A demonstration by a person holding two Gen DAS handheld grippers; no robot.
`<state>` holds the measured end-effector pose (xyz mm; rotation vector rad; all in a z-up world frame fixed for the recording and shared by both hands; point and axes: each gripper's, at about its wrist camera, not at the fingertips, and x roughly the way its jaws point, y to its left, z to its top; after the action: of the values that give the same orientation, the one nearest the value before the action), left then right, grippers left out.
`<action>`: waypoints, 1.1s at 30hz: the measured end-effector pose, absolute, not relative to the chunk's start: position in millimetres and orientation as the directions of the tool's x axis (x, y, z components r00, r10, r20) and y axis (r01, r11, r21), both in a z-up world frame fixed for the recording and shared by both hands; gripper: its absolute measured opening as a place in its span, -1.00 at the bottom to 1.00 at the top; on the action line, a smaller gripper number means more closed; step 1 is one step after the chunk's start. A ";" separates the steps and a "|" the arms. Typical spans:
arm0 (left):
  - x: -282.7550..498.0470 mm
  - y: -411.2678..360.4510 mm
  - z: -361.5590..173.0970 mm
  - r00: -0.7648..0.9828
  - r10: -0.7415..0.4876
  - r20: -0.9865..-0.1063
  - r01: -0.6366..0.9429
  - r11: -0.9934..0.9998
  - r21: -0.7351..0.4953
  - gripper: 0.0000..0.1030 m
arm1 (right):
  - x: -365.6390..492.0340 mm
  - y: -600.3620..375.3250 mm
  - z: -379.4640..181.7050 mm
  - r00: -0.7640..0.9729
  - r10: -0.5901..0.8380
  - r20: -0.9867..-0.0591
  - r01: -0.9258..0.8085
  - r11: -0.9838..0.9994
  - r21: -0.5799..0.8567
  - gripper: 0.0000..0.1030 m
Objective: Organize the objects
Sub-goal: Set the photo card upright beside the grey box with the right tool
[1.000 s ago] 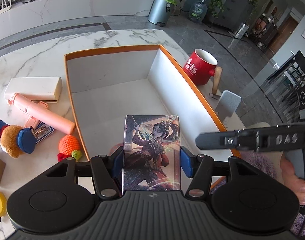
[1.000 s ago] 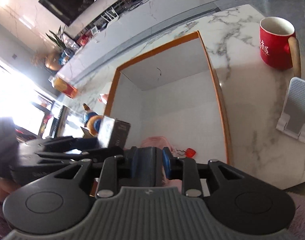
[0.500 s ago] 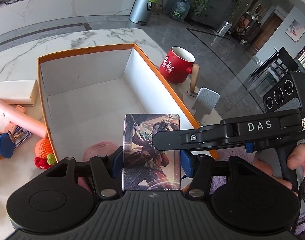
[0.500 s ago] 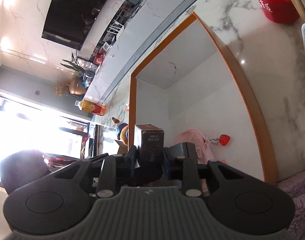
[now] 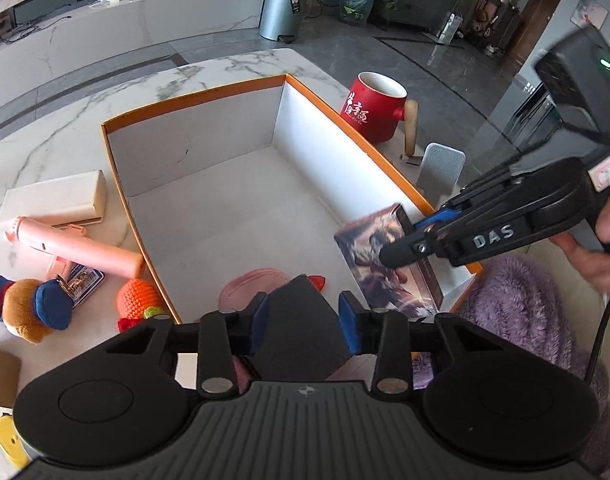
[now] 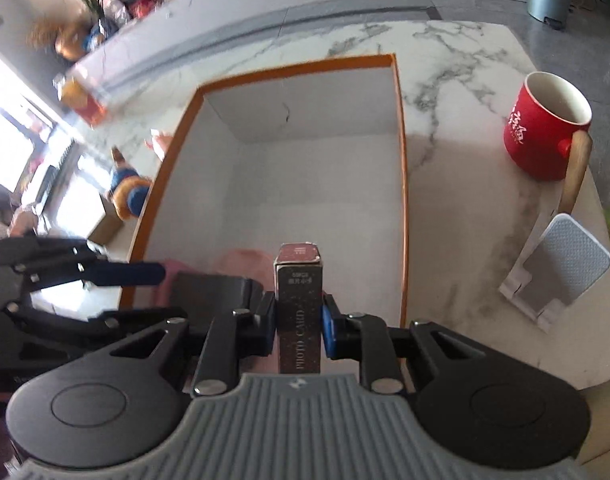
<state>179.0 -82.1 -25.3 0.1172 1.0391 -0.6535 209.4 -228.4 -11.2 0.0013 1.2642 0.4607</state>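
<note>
Your right gripper (image 6: 297,320) clamps the photo card box (image 6: 299,300) over the orange-rimmed box (image 5: 117,152); your left gripper (image 5: 303,322), empty, is closing. Only a pink pouch (image 5: 245,290) lies inside; the toys remain on the table.

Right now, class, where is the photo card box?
The photo card box sits clamped in the right gripper, above the near right corner of the orange-rimmed box, left of the red mug.
</note>
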 end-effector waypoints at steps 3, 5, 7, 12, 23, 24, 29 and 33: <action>180.7 -82.9 -27.2 0.331 -0.453 -0.828 0.573 0.793 -0.205 -0.39 | 227.8 -213.0 -25.0 0.109 0.258 -0.960 -0.395 0.898 0.196 -0.54; 183.3 -84.4 -29.4 0.335 -0.446 -0.830 0.583 0.790 -0.189 -0.43 | 239.9 -202.6 -34.9 0.034 0.208 -0.978 -0.419 0.891 0.175 -0.54; 186.3 -84.1 -31.7 0.336 -0.441 -0.832 0.586 0.789 -0.182 -0.45 | 247.8 -192.5 -44.1 -0.032 0.163 -0.986 -0.431 0.888 0.161 -0.54; 192.0 -77.7 -36.1 0.329 -0.450 -0.830 0.581 0.790 -0.197 -0.45 | 260.2 -181.7 -67.1 -0.134 0.120 -0.984 -0.401 0.901 0.165 -0.54; 195.4 -75.1 -47.7 0.300 -0.449 -0.842 0.589 0.781 -0.206 -0.51 | 267.2 -195.9 -80.6 -0.102 0.148 -0.984 -0.275 0.946 0.171 -0.54; 195.3 -74.5 -48.0 0.301 -0.448 -0.841 0.586 0.783 -0.207 -0.52 | 266.5 -197.5 -81.7 -0.124 0.157 -0.980 -0.268 0.945 0.185 -0.53; 194.5 -71.2 -46.9 0.307 -0.445 -0.841 0.577 0.790 -0.207 -0.52 | 264.2 -216.2 -81.9 -0.161 0.212 -0.964 -0.183 0.953 0.240 -0.41; 191.8 -69.3 -42.8 0.314 -0.444 -0.839 0.573 0.793 -0.206 -0.51 | 260.2 -234.1 -80.2 -0.163 0.252 -0.954 -0.127 0.953 0.273 -0.29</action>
<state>191.8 -69.3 -42.8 0.1387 1.0567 -0.6732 260.2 -234.1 -80.2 0.0950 1.7027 0.3339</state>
